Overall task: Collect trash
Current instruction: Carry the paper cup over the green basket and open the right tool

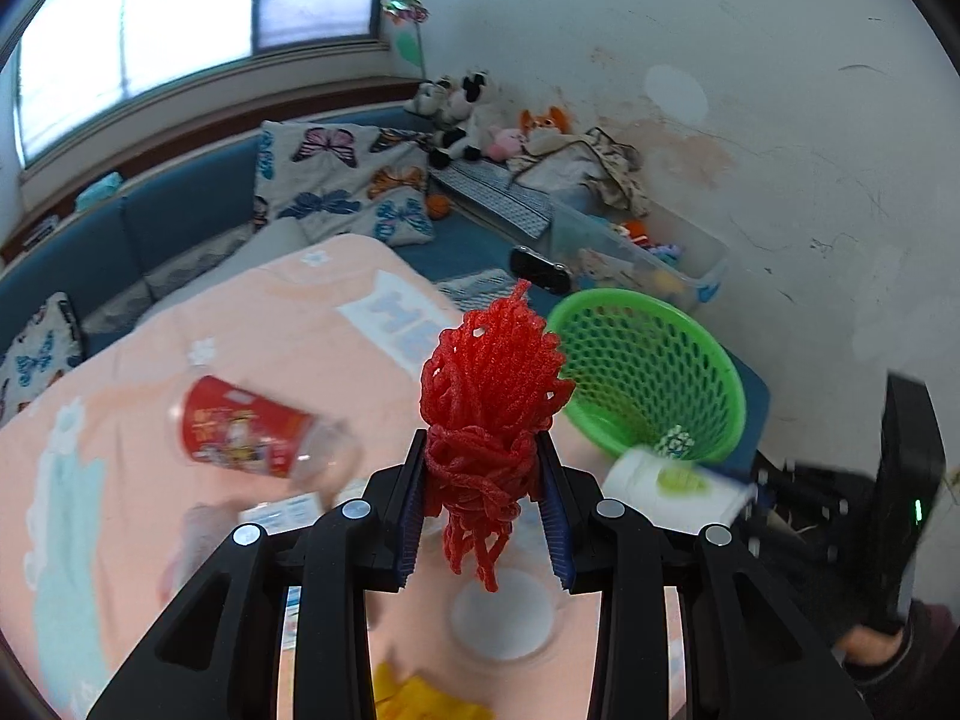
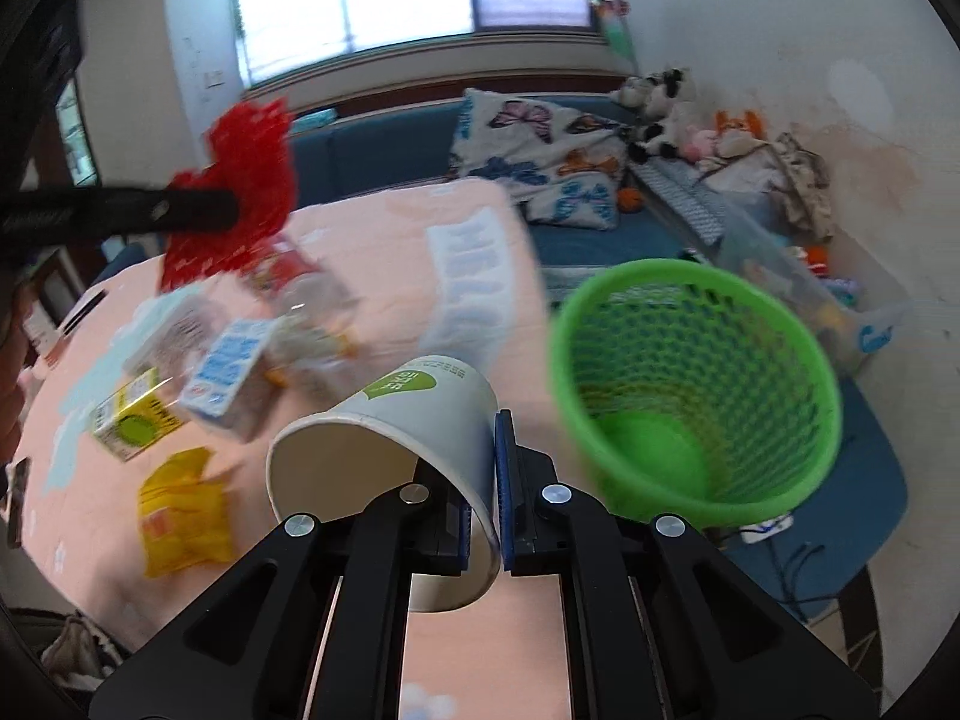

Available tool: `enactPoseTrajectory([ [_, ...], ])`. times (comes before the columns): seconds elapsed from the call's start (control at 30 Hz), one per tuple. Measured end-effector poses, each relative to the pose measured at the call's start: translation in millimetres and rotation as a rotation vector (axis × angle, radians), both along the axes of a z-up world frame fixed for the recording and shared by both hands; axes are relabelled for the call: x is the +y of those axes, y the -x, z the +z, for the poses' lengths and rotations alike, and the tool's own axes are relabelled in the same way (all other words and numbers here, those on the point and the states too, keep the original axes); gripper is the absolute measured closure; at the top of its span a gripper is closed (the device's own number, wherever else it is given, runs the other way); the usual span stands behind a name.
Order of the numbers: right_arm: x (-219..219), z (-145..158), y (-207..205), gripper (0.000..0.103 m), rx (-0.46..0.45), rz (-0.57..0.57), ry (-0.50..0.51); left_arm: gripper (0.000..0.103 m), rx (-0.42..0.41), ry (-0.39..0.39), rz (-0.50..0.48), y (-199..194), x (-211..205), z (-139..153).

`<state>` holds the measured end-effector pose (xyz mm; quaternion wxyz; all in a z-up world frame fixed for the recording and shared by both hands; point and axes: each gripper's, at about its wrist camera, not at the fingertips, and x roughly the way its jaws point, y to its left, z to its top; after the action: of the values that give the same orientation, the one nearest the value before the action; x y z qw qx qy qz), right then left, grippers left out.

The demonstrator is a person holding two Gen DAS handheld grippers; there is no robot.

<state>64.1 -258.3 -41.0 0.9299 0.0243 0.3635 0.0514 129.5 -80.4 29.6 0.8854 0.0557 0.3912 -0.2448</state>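
Observation:
My left gripper [image 1: 483, 450] is shut on a red foam net [image 1: 489, 390] and holds it above the pink table, left of a green mesh basket [image 1: 648, 372]. In the right wrist view the red net [image 2: 246, 180] shows at upper left. My right gripper [image 2: 480, 450] is shut on the wall of a white paper cup [image 2: 408, 426] with a green logo, just left of the green basket [image 2: 690, 384]. The cup also shows in the left wrist view [image 1: 672, 480], near the basket's rim.
On the pink tablecloth [image 2: 384, 252] lie a red-labelled plastic bottle [image 1: 252, 426], a blue-white carton [image 2: 228, 372], a green-yellow carton [image 2: 132, 420] and a yellow wrapper [image 2: 180, 510]. A blue sofa with butterfly cushions [image 1: 348, 180] and a clear toy bin [image 1: 648, 252] stand behind.

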Motion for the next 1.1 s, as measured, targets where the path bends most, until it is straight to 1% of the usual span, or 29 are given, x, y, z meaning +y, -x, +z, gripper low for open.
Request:
enactPoseTrajectory([
  [0.1,-33,-4,-15,0.095,0.018,-0.064,0.019,0.070,0.019,-0.001,-0.026,-4,-17,-6],
  [0.17,-50,-8,-22,0.095,0.028,-0.095,0.033,0.070,0.025,-0.016,-0.040,-8,-29,-9],
  [0.27,-74,-16,-37,0.095,0.054,-0.130,0.051,0.070,0.043,-0.011,-0.059,-15,-47,-13],
  [0.4,-96,-29,-51,0.094,0.085,-0.144,0.068,0.070,0.070,-0.002,-0.092,-25,-74,-21],
  [0.47,-104,-34,-57,0.092,0.095,-0.151,0.066,0.070,0.079,-0.008,-0.107,-27,-86,-26],
  [0.57,-114,-41,-62,0.091,0.109,-0.165,0.054,0.070,0.097,-0.010,-0.131,-33,-103,-33],
  [0.67,-122,-47,-65,0.086,0.126,-0.171,0.040,0.069,0.116,-0.006,-0.150,-38,-119,-38],
  [0.73,-125,-49,-67,0.080,0.131,-0.176,0.042,0.069,0.125,-0.011,-0.159,-38,-126,-40],
  [0.8,-126,-50,-68,0.070,0.133,-0.178,0.040,0.069,0.116,-0.030,-0.169,-33,-130,-39],
  [0.9,-125,-49,-68,0.062,0.133,-0.176,0.056,0.069,0.106,-0.011,-0.174,-30,-127,-35],
  [1.1,-116,-40,-62,0.056,0.140,-0.205,0.081,0.069,0.110,0.025,-0.172,-23,-108,-28],
])
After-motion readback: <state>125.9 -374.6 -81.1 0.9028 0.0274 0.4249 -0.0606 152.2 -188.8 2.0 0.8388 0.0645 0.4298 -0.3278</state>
